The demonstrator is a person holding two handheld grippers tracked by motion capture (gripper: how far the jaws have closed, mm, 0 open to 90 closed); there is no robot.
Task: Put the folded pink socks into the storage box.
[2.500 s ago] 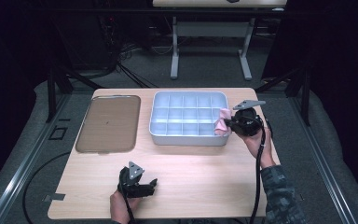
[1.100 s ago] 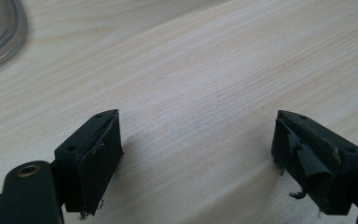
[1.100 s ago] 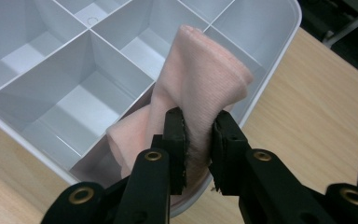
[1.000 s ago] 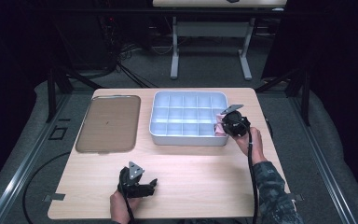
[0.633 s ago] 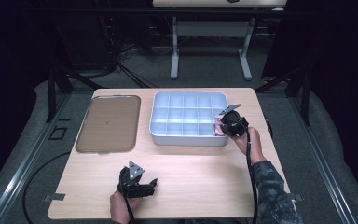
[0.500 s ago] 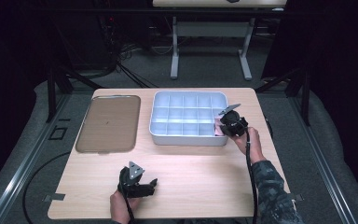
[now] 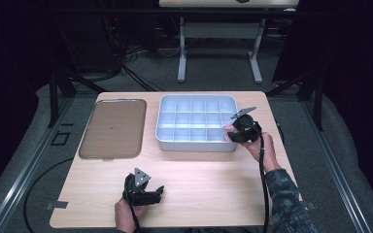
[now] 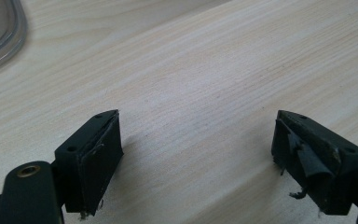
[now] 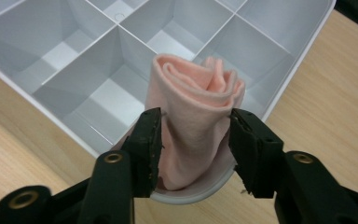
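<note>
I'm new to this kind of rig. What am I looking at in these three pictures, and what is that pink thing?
A person at a wooden table holds a two-jaw tool in each hand. The high view looks down from above; each of the other two comes from a camera riding on one tool, looking along its black jaws.

On the table lie a flat brown tray and a white divided box.

The right hand-held gripper is at the box's near right corner compartment, with a rolled pink cloth standing between its jaws. The jaws have just been opening, so the cloth is being let go.

The left hand-held gripper rests open over bare wood, holding nothing.
</note>
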